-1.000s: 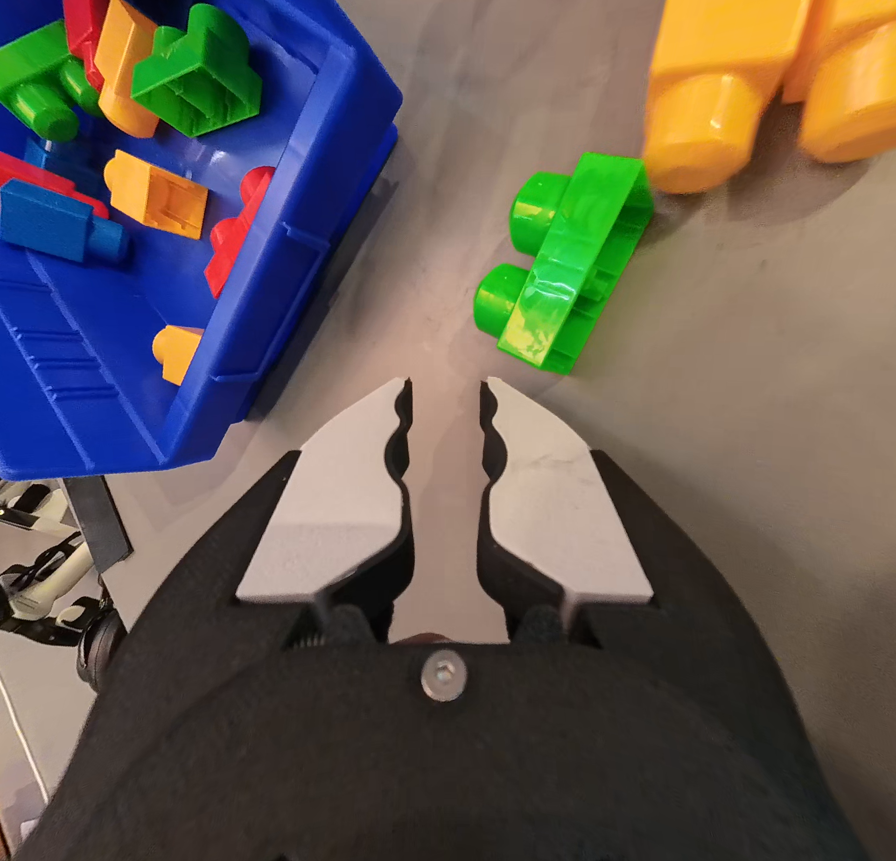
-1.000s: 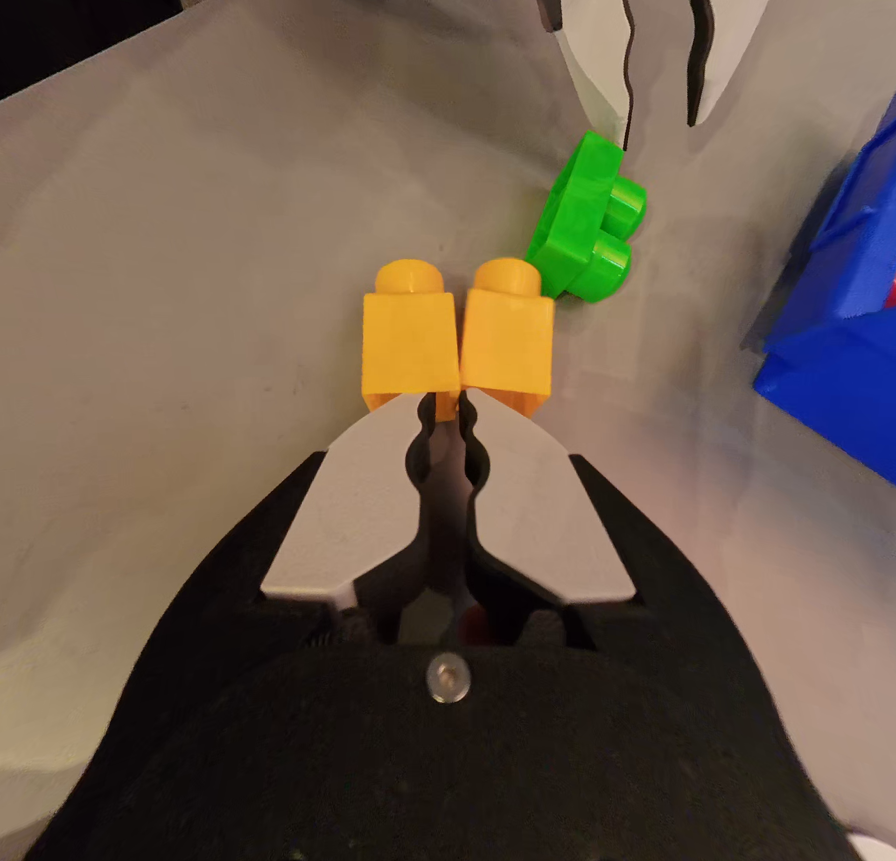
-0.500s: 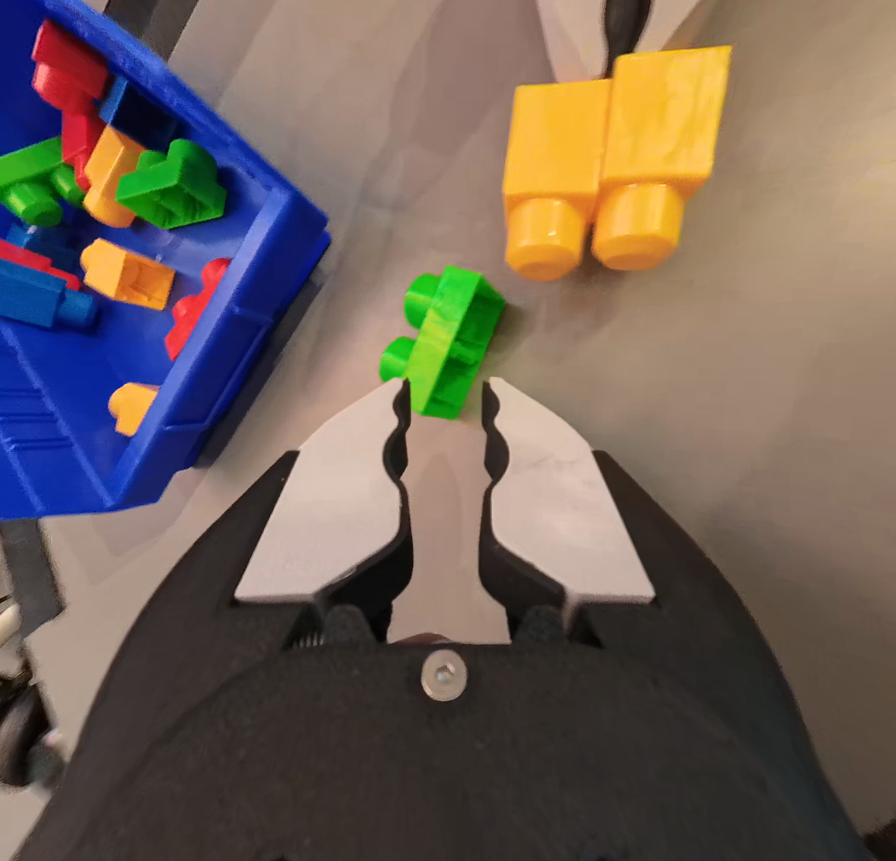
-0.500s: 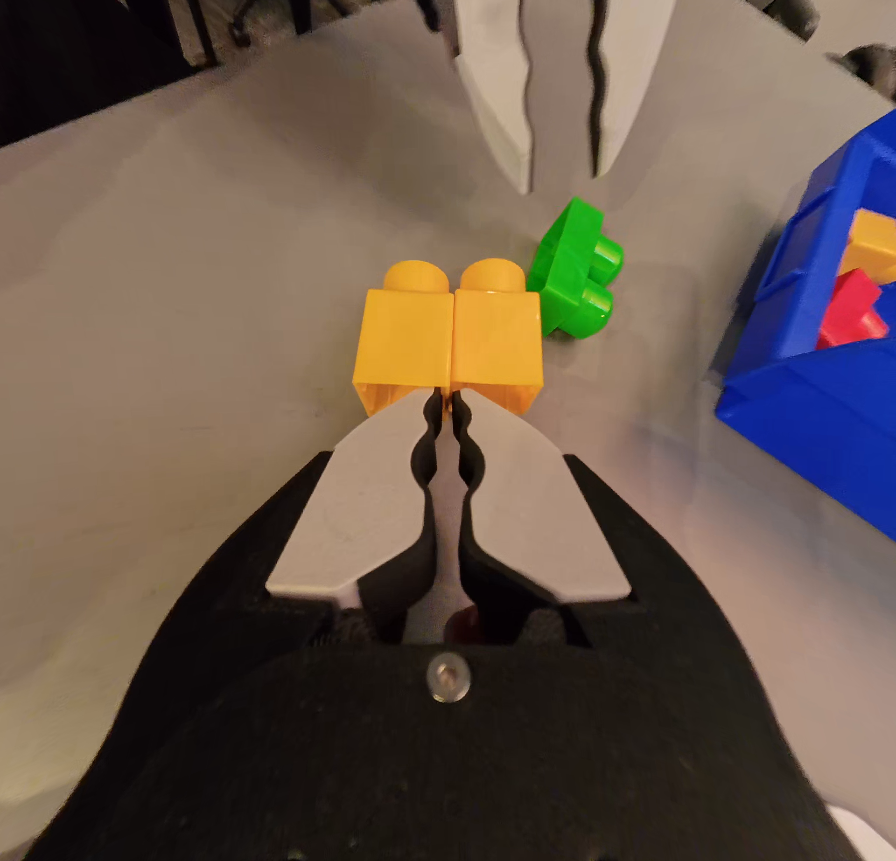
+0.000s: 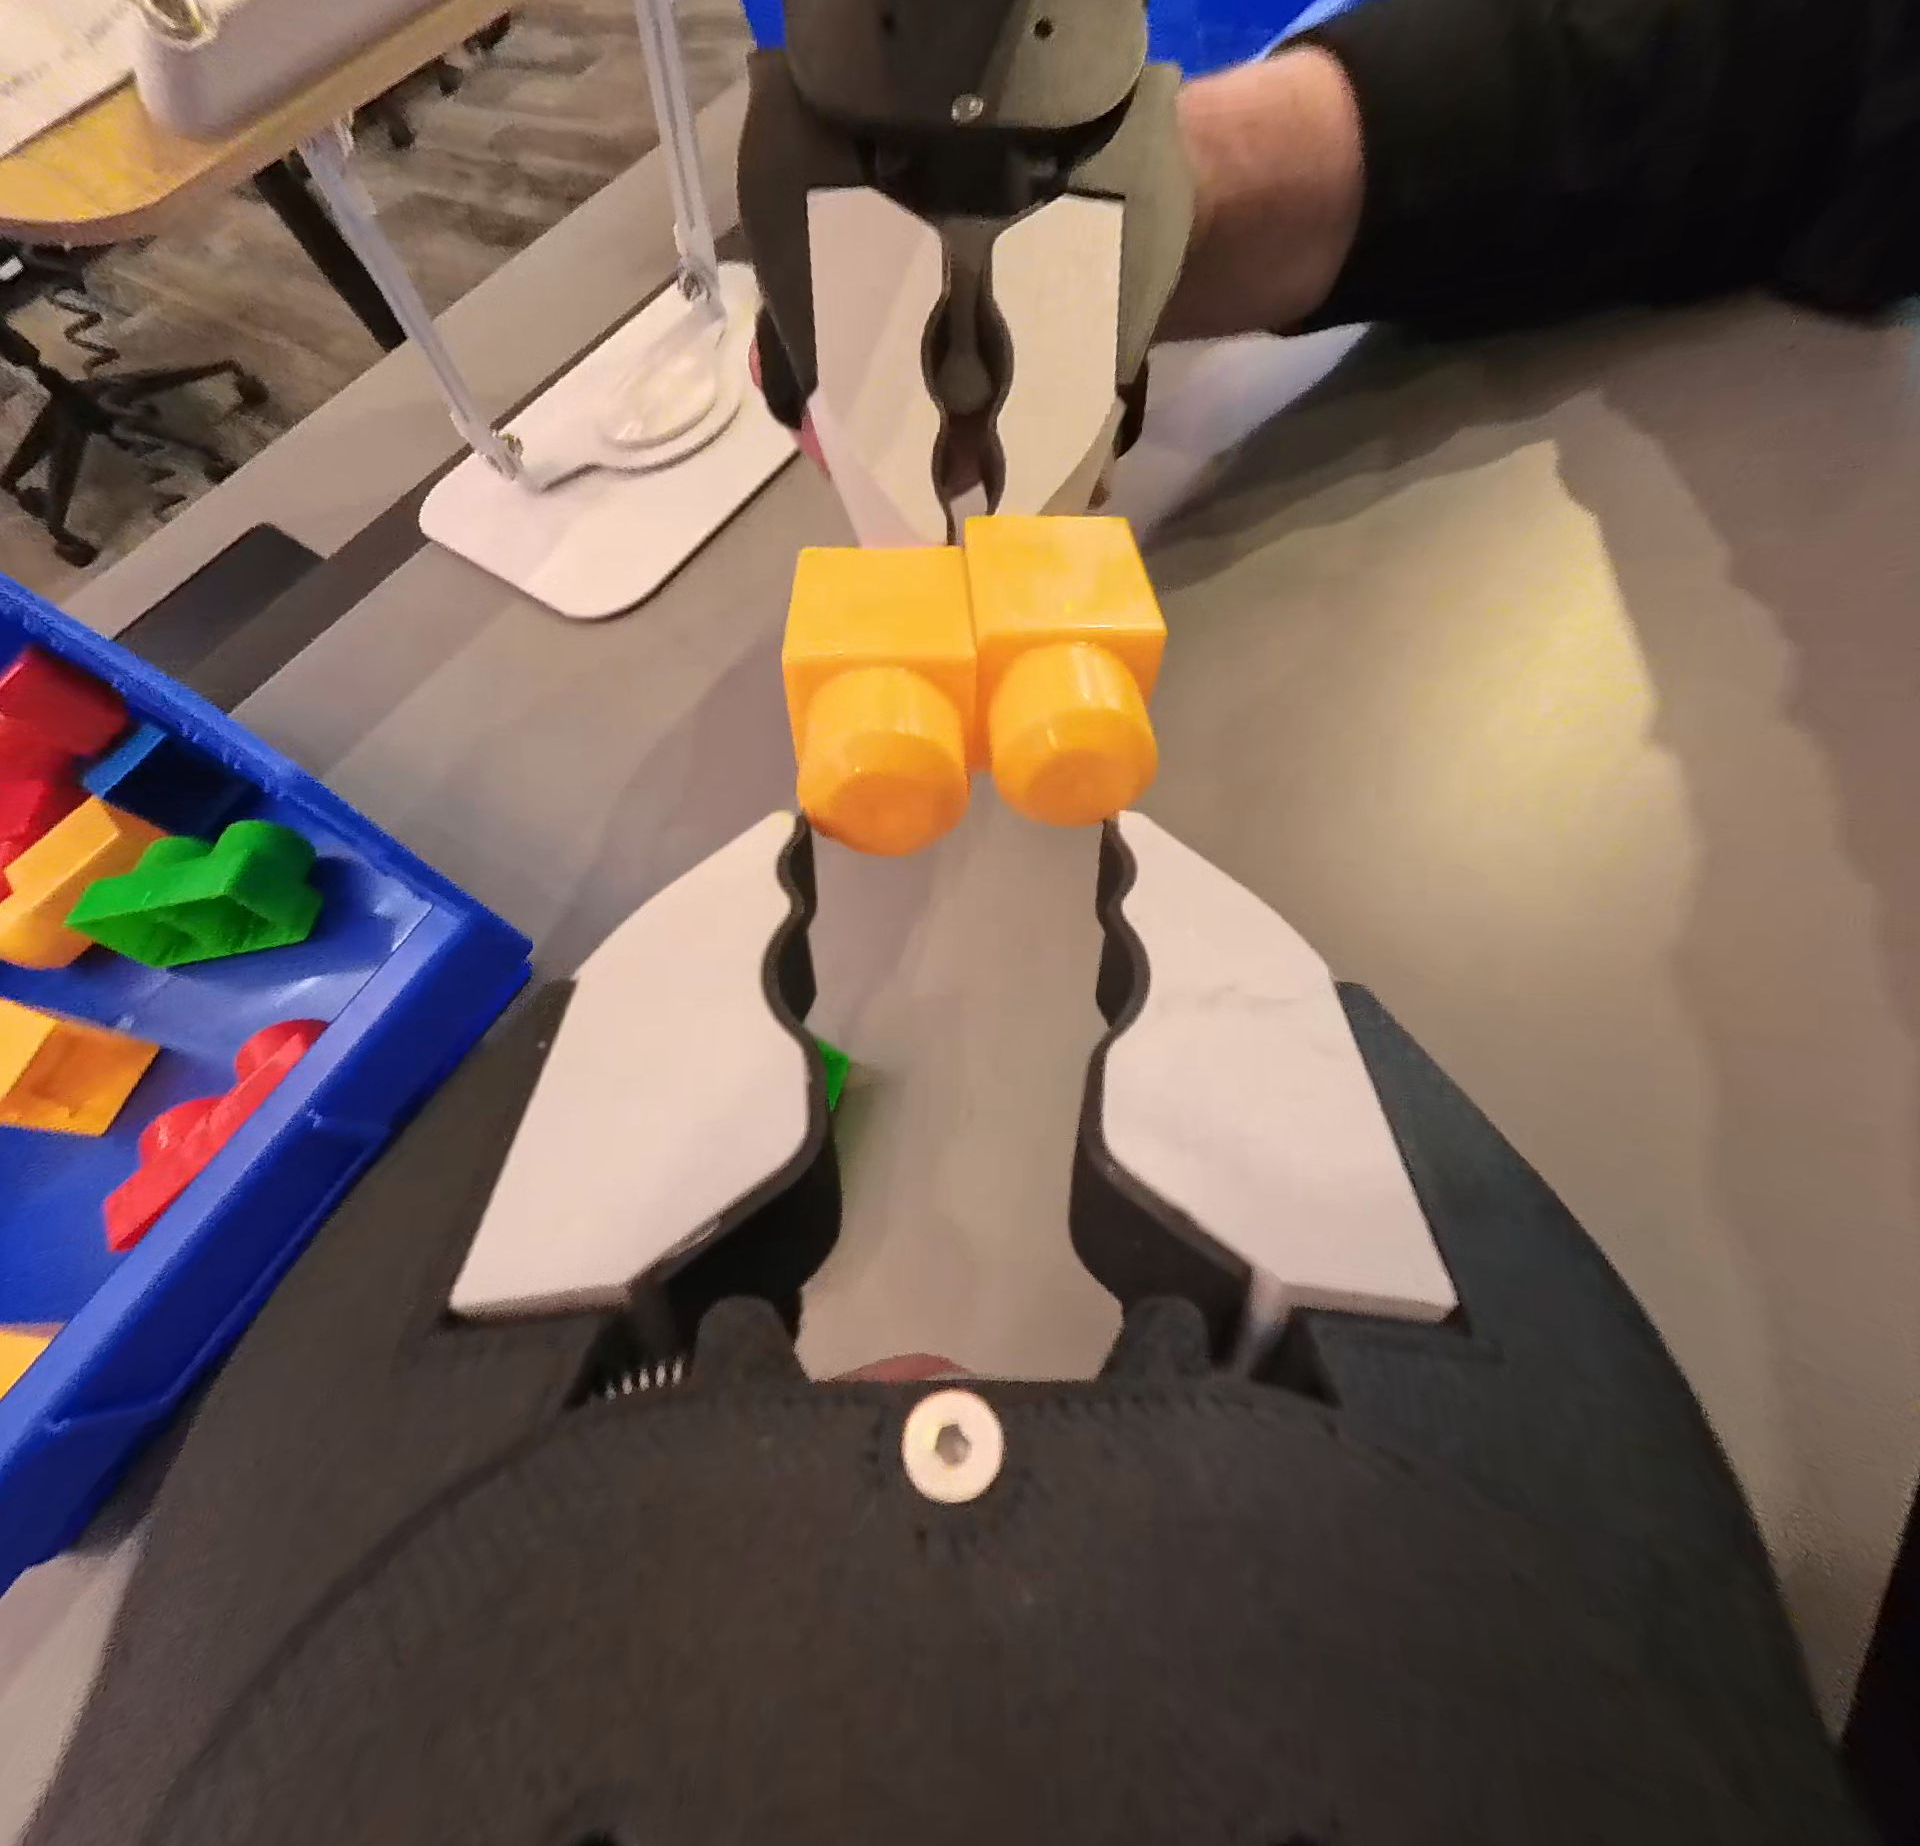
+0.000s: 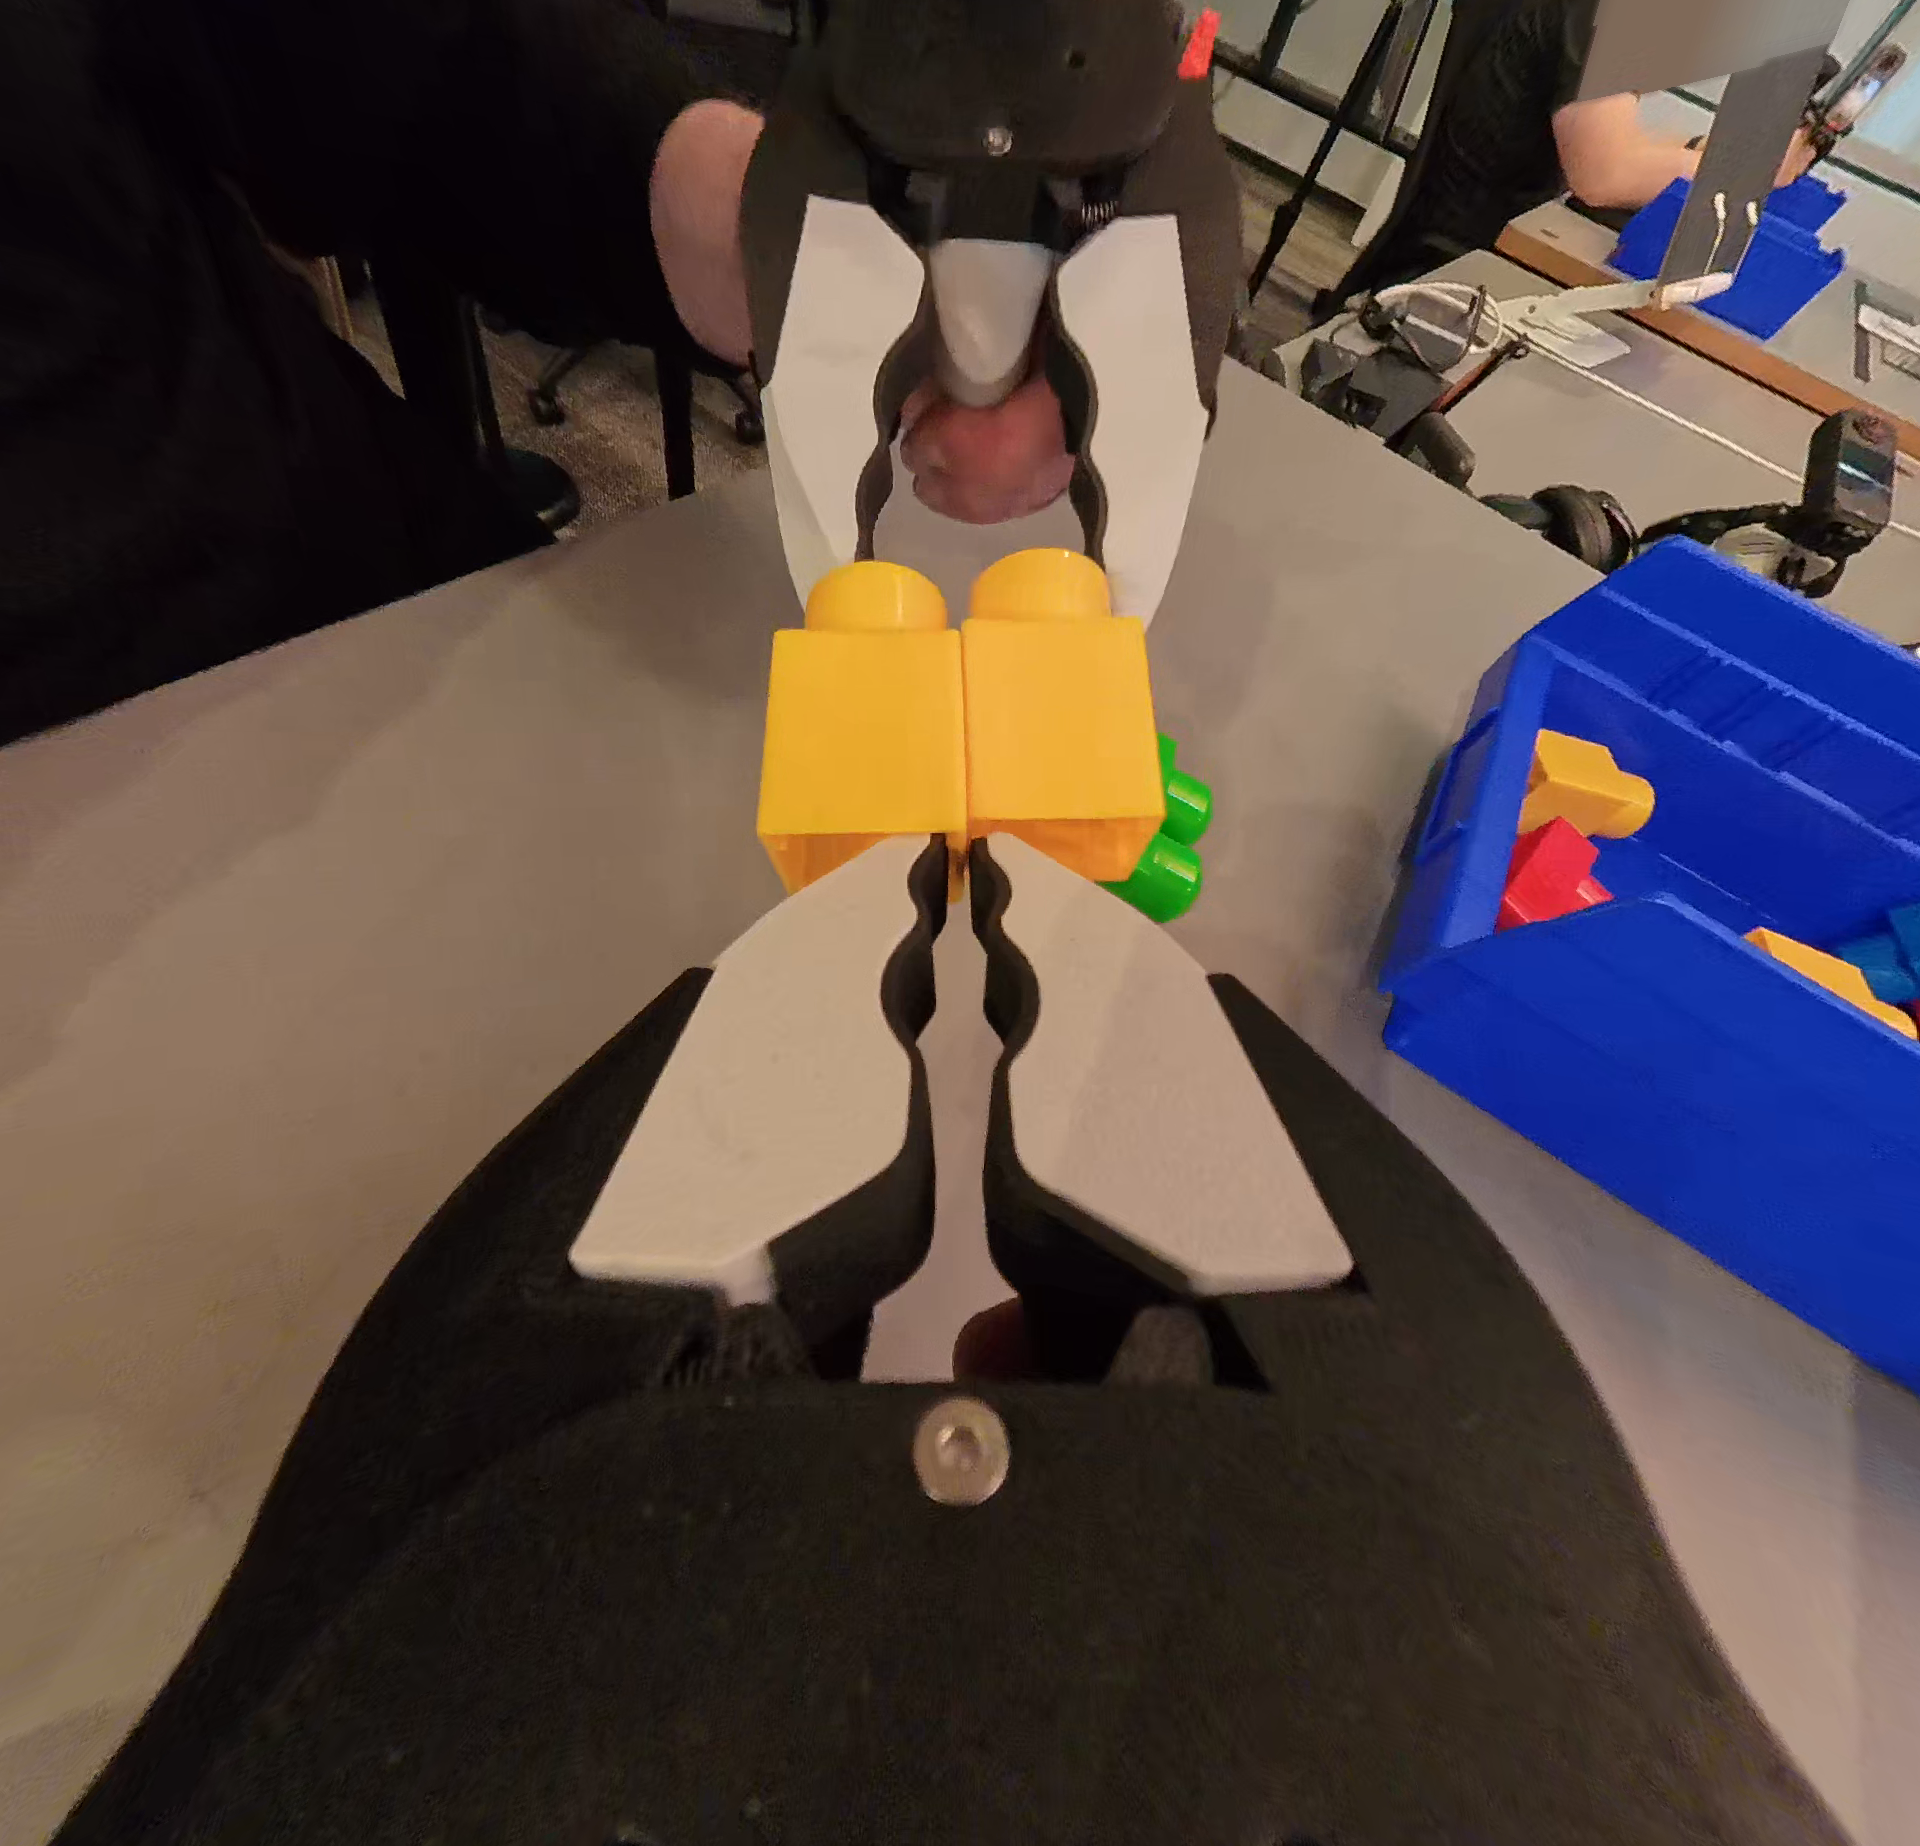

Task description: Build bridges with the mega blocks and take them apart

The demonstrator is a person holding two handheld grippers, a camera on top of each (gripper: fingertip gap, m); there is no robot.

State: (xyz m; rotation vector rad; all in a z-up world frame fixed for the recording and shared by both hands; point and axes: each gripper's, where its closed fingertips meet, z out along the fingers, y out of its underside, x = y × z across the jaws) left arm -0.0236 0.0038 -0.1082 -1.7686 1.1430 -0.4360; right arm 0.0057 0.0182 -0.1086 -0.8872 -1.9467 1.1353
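Two yellow blocks [image 6: 961,731] sit side by side, held above the grey table [image 6: 364,861]. My right gripper [image 6: 961,856] is shut on their two adjoining inner walls at the hollow bottoms; it also shows in the left wrist view [image 5: 971,508]. My left gripper [image 5: 954,840] is open wide, facing the blocks' studs [image 5: 883,768], with its fingertips [image 5: 774,840] just outside them. It also shows in the right wrist view [image 6: 977,581]. A green block [image 6: 1169,840] lies on the table under the yellow ones; a sliver of it shows in the left wrist view [image 5: 831,1069].
A blue bin [image 5: 416,965] of red, yellow, green and blue blocks stands beside the work area, and shows in the right wrist view [image 6: 1662,1069]. A white stand base [image 5: 623,466] is at the table's far edge. A person's dark sleeve [image 5: 1610,113] reaches in. Spacing between my two grippers at the tips: around 4 cm.
My right gripper closed on the yellow blocks' inner walls and lifted them. My left gripper left the green block, swung to face the yellow studs and opened wide.
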